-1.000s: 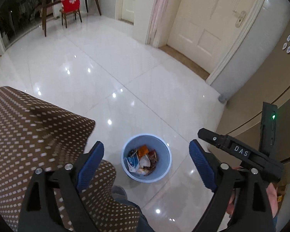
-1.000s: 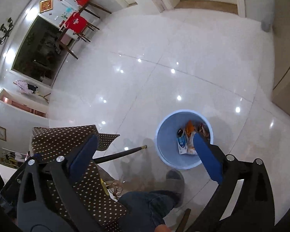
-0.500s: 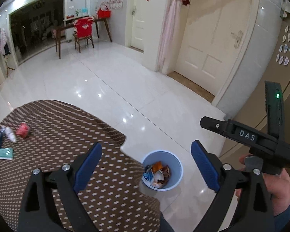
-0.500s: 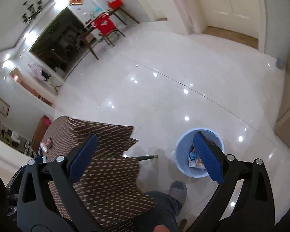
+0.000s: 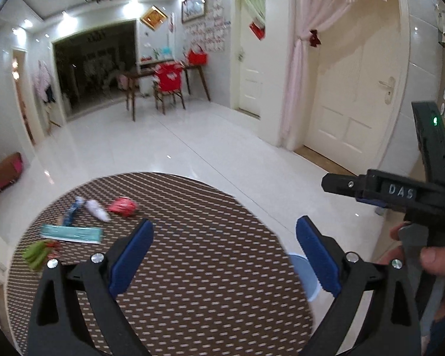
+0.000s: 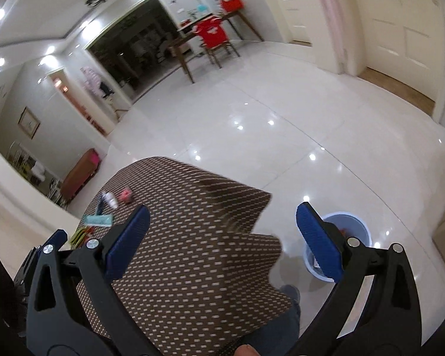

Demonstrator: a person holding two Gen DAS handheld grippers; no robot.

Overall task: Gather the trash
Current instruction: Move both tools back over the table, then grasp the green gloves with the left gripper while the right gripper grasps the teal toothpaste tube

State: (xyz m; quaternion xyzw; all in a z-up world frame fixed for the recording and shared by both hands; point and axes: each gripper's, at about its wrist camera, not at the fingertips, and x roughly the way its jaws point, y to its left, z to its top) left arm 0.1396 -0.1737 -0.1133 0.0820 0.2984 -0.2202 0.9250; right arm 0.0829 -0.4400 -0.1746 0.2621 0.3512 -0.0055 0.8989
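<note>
While both claws hang empty, the left claw opening and the right claw spread, wrappers lie across the worktop; each should descend squarely over one piece, bin alongside.

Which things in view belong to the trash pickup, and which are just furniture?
Job:
red wrapper
white wrapper
blue wrapper
teal packet
green wrapper
blue bin
left gripper, jaws opening, empty
right gripper, empty

Not the job:
tablecloth
red chair
wooden bench
</note>
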